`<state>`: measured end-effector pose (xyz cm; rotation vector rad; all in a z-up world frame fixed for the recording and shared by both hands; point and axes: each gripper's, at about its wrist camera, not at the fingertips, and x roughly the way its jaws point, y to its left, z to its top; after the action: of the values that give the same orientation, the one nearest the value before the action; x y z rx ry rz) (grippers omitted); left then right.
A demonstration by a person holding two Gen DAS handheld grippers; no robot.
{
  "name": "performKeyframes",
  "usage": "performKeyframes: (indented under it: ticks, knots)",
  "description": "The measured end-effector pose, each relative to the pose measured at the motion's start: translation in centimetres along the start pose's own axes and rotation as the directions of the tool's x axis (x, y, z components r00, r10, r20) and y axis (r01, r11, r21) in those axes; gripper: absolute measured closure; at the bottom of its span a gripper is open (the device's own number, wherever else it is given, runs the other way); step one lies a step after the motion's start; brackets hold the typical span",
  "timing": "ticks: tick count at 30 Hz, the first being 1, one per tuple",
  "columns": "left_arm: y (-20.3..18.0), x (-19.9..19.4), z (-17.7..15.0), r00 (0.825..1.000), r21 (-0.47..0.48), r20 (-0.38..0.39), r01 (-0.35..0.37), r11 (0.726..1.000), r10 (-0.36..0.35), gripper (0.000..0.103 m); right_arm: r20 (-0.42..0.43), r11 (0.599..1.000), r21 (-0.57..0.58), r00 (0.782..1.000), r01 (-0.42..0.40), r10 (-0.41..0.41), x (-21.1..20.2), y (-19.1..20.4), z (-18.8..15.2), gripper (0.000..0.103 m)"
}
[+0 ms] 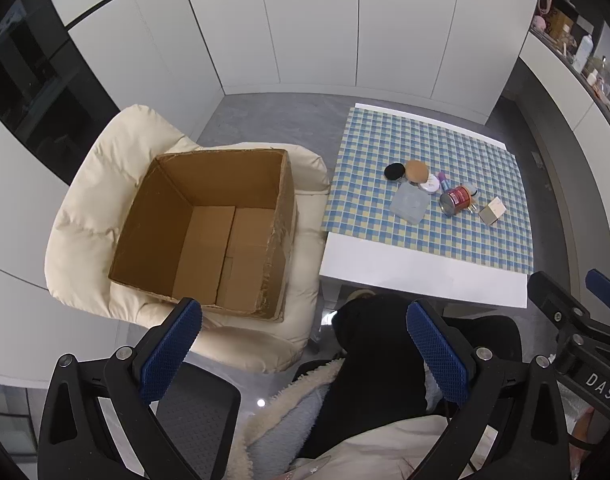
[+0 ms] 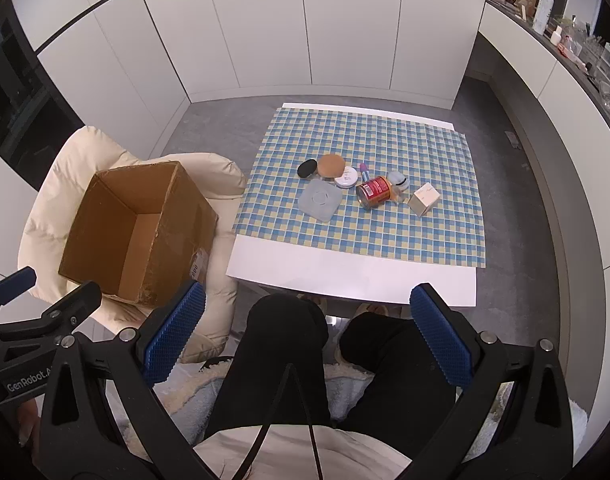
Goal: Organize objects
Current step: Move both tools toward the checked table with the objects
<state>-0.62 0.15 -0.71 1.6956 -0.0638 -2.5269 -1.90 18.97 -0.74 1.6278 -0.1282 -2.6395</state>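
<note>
Both tongs are up above my lap, nothing in either. Left tongs (image 1: 305, 340) spread wide, blue pads well apart; right tongs (image 2: 309, 332) just as wide and empty too. Below them I see the person's dark-trousered knees (image 2: 289, 344) and a fleecy white jacket.

Ahead sits the white desk (image 2: 345, 276) with a blue-and-yellow checked cloth (image 2: 385, 140) over most of it. The things to sort are bunched near the cloth's middle: a black round lid (image 2: 307, 169) touching a tan round puff (image 2: 331, 165), a white round jar (image 2: 345, 178) just beside that, a clear square lid (image 2: 319, 201) in front, a red can (image 2: 375, 192) lying on its side, a small purple tube (image 2: 363, 171) behind it, and a small cream box (image 2: 423, 199) off to the right, apart from the can.

To the left of the desk, an open cardboard box (image 1: 209, 228) rests on a cream padded chair (image 1: 85, 216), nothing visible inside.
</note>
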Motion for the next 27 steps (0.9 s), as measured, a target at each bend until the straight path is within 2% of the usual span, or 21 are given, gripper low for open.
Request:
performKeyframes:
  ticks: [5, 7, 20, 27]
  knots:
    - [0.1, 0.3, 0.0, 1.000, -0.013, -0.005, 0.013, 1.000, -0.013, 0.001, -0.001, 1.000, 0.005, 1.000, 0.011, -0.011, 0.0, -0.5, 0.1, 0.000]
    - [0.2, 0.5, 0.1, 1.000, -0.048, -0.014, -0.002, 0.999, 0.001, 0.001, -0.004, 1.000, 0.013, 1.000, 0.015, -0.015, 0.0, -0.8, 0.2, 0.000]
    - [-0.8, 0.2, 0.1, 1.000, -0.041, -0.011, -0.011, 0.999, 0.011, 0.001, -0.005, 1.000, 0.018, 1.000, 0.010, -0.010, 0.0, -1.7, 0.1, 0.000]
    - [-3.3, 0.6, 0.2, 1.000, -0.007, -0.020, 0.003, 1.000, -0.004, 0.001, -0.003, 0.999, 0.035, 1.000, 0.019, -0.019, -0.1, -3.2, -0.3, 0.000]
